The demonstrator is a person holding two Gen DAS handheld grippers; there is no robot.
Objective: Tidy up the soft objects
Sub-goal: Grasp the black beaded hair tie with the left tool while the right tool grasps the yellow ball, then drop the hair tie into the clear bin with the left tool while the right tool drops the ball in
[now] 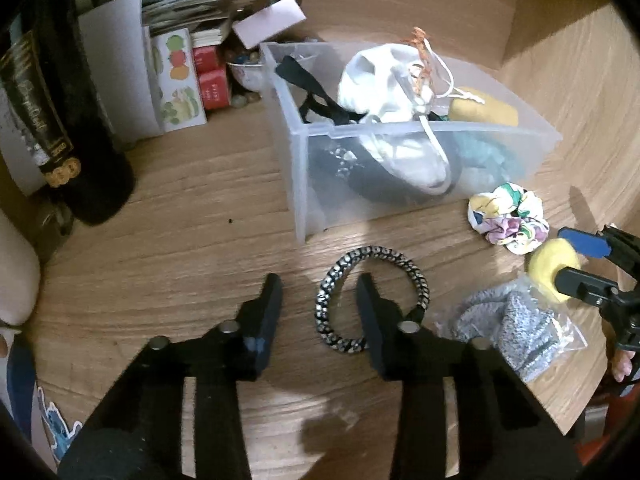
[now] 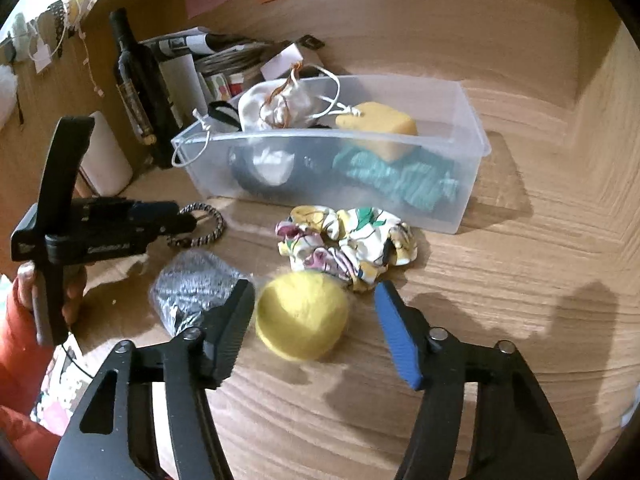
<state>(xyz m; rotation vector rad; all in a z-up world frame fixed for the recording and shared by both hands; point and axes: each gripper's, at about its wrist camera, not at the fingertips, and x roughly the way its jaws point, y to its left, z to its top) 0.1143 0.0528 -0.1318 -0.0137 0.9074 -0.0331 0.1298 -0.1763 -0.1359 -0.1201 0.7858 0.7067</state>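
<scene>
A clear plastic bin (image 1: 304, 184) (image 2: 468, 184) on the wooden table holds a white drawstring pouch (image 1: 380, 80), a yellow sponge (image 2: 380, 124), a teal knit cloth (image 2: 396, 180) and dark items. My left gripper (image 1: 320, 284) is open over the left part of a black-and-white beaded hair band (image 1: 384, 256) (image 2: 214, 220). My right gripper (image 2: 314, 290) is open around a yellow felt ball (image 2: 302, 316) (image 1: 548, 264). A floral scrunchie (image 1: 508, 216) (image 2: 352, 240) lies in front of the bin. A grey knit item in a clear bag (image 1: 508, 328) (image 2: 192, 292) lies nearby.
A dark wine bottle (image 1: 60, 100) (image 2: 138, 80), books and cards (image 1: 168, 72), red boxes (image 1: 212, 80) and a bowl of beads (image 1: 248, 68) crowd the back left. A wooden wall (image 2: 440, 20) with paper notes rises behind the bin.
</scene>
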